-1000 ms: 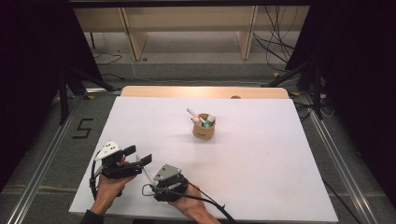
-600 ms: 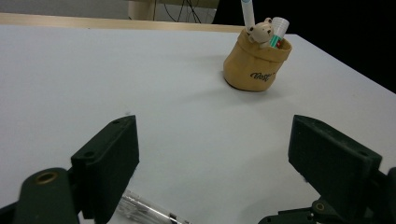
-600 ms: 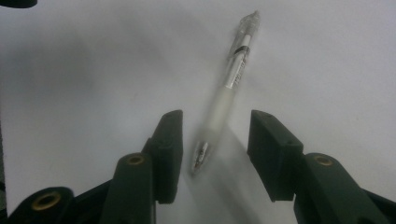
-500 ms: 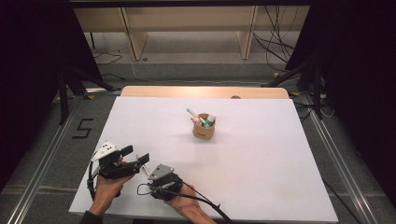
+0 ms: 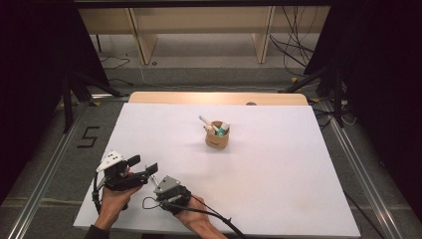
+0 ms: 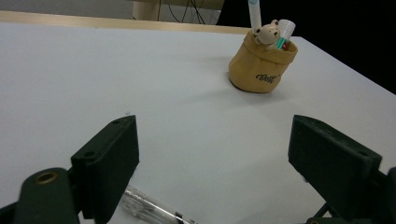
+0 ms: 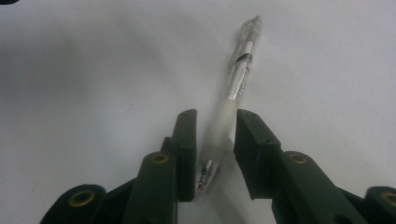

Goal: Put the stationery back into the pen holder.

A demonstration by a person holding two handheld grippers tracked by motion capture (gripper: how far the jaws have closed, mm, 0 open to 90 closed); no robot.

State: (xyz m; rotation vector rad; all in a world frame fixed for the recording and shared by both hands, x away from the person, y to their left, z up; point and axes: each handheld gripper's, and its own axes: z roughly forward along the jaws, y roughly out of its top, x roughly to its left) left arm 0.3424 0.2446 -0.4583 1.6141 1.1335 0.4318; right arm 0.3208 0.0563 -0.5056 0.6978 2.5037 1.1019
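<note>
A clear pen (image 7: 238, 79) lies flat on the white table (image 5: 278, 169) near its front left corner. My right gripper (image 7: 217, 116) has its jaws narrowly either side of the pen's frosted grip; they have just been closing, and a thin gap still shows on the left side. In the high view the right gripper (image 5: 159, 181) sits low on the table beside my left gripper (image 5: 143, 164). The left gripper (image 6: 212, 126) stands wide open with nothing between its jaws, and the pen (image 6: 149, 210) lies just below its left jaw.
A tan pouch-shaped holder (image 5: 217, 135) stands mid-table with a small bear figure and pens in it; the holder (image 6: 261, 65) is well beyond the left jaws. A wooden strip (image 5: 219, 98) runs along the table's far edge. Cables lie on the floor behind.
The right hand has shifted a little to the left, closer to the left gripper. The left gripper has stayed where it was.
</note>
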